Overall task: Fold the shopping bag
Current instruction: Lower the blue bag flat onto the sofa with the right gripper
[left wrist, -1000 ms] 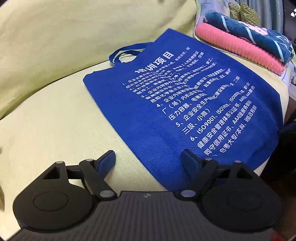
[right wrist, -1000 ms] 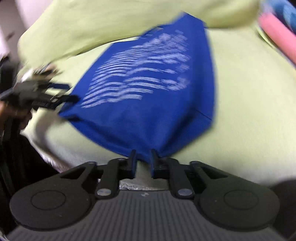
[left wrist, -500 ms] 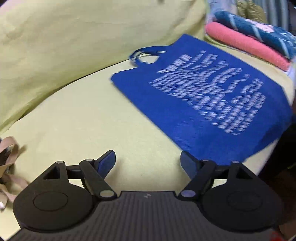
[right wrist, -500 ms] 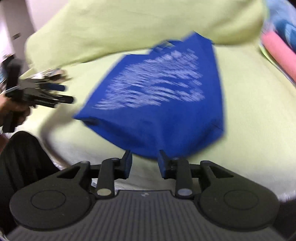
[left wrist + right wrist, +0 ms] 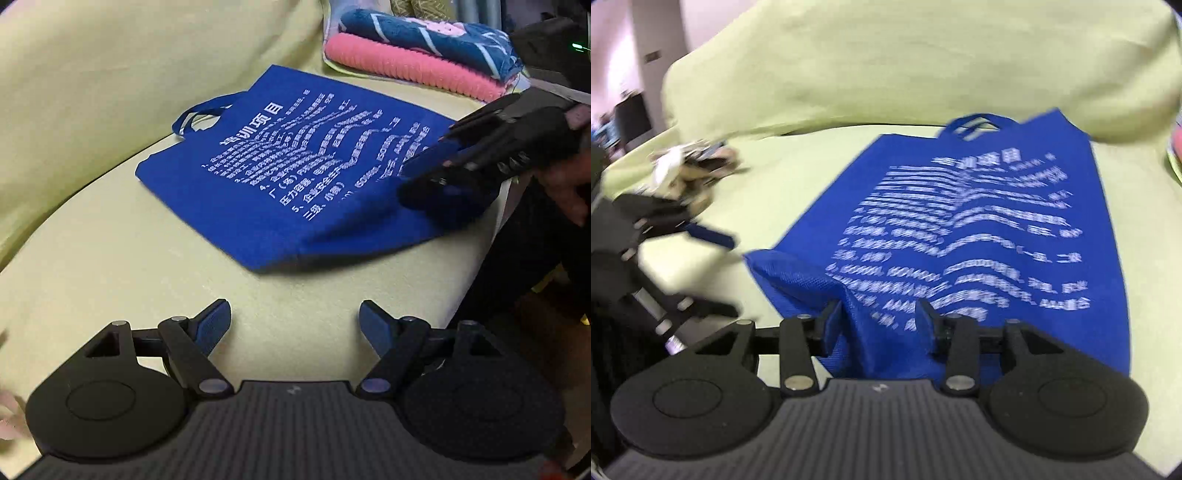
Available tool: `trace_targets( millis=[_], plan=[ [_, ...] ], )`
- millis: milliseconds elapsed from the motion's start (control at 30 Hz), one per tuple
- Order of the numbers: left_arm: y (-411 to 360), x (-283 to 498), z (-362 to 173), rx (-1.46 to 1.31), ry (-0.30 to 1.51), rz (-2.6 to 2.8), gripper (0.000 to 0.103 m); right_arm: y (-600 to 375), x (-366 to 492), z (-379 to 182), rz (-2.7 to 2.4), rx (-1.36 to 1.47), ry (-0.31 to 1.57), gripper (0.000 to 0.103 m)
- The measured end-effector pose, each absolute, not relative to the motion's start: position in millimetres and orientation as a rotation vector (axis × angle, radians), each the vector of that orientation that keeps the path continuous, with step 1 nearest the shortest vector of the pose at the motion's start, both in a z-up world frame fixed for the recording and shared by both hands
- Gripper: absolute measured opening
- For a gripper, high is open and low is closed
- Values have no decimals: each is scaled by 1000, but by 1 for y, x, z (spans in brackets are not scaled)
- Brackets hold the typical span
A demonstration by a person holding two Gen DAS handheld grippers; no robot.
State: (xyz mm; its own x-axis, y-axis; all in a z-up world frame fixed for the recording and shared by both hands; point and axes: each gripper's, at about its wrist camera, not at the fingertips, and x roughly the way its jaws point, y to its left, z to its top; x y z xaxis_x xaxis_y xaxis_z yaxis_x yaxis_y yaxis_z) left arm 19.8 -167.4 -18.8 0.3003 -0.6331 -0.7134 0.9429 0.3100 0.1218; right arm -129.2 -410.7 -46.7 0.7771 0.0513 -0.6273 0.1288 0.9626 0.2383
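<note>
The blue shopping bag (image 5: 295, 177) with white print lies flat on the yellow-green sofa seat (image 5: 110, 240), its handles (image 5: 199, 118) towards the backrest. My left gripper (image 5: 295, 319) is open over bare cushion, a short way off the bag's near corner, with nothing between its fingers. My right gripper (image 5: 879, 319) is open at the bag's (image 5: 979, 240) bottom edge, and a raised ridge of the blue fabric stands between its fingers. The left wrist view shows the right gripper (image 5: 439, 177) over the bag's right corner. The right wrist view shows the left gripper (image 5: 683, 229), blurred.
Folded pink and blue towels (image 5: 413, 62) are stacked at the back right of the seat. The backrest cushion (image 5: 923, 66) rises behind the bag. A beige bundle (image 5: 690, 166) lies at the seat's left. A hand (image 5: 569, 184) holds the right gripper, and the seat's front edge drops off there.
My right gripper's fingers have spread from a pinch on the bag's bottom edge and moved over the bag. The left gripper has drawn back off the bag, still open.
</note>
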Motion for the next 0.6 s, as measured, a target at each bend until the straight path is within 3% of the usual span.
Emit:
trace_targets(
  millis=[167, 367, 600],
  plan=[
    [-168, 22, -16, 514, 619, -1125, 78, -435, -129, -52, -53, 477, 677, 37],
    [-180, 32, -8, 361, 630, -1127, 78, -429, -128, -56, -44, 445, 685, 37],
    [-185, 23, -3, 430, 631, -1144, 78, -433, -156, -40, -60, 379, 642, 39]
  ],
)
